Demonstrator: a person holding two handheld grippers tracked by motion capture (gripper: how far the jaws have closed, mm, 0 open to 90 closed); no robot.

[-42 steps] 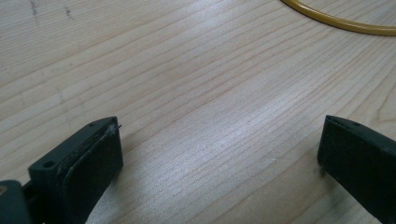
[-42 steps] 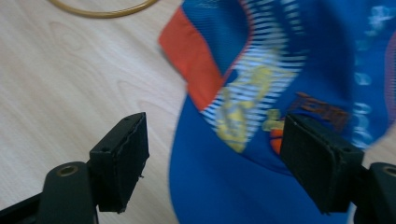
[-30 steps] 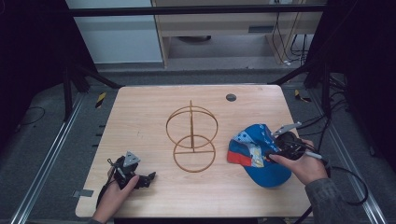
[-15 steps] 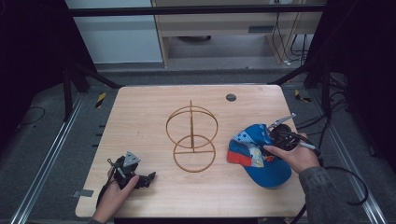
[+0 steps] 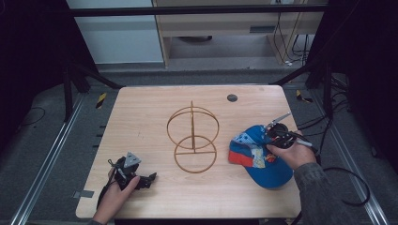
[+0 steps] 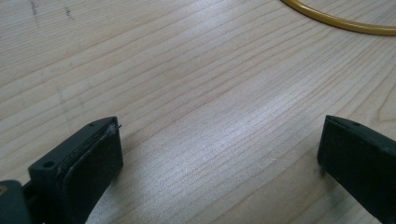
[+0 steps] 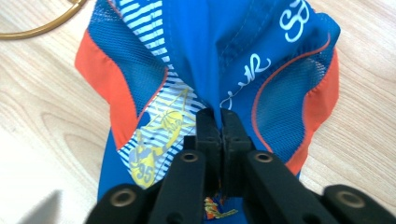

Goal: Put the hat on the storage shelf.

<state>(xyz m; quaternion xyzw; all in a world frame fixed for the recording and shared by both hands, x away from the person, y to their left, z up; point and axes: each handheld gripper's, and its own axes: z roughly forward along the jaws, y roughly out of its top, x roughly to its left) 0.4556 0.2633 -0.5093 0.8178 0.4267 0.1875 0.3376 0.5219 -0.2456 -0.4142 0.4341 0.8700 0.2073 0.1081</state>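
A blue cap (image 5: 257, 154) with orange mesh panels and white lettering lies on the right side of the wooden table (image 5: 155, 108). My right gripper (image 5: 273, 131) is shut on a fold of the cap's blue crown fabric (image 7: 201, 60), its jaws pressed together in the right gripper view (image 7: 220, 116). A golden wire stand (image 5: 193, 139), made of a flat ring and an upright ring, sits at the table's middle. My left gripper (image 5: 145, 179) rests near the front left edge, open, with bare wood between its pads (image 6: 93, 158). A stretch of the stand's ring (image 6: 336, 21) shows beyond it.
A small dark round hole (image 5: 232, 98) sits near the table's far edge. Cables (image 5: 345, 187) trail off the right side. Dark metal frame legs (image 5: 75, 75) stand beyond the table's far corners.
My right gripper has lifted and moved slightly back with the cap's crown pinched, pulling the fabric up. The left gripper has not moved.
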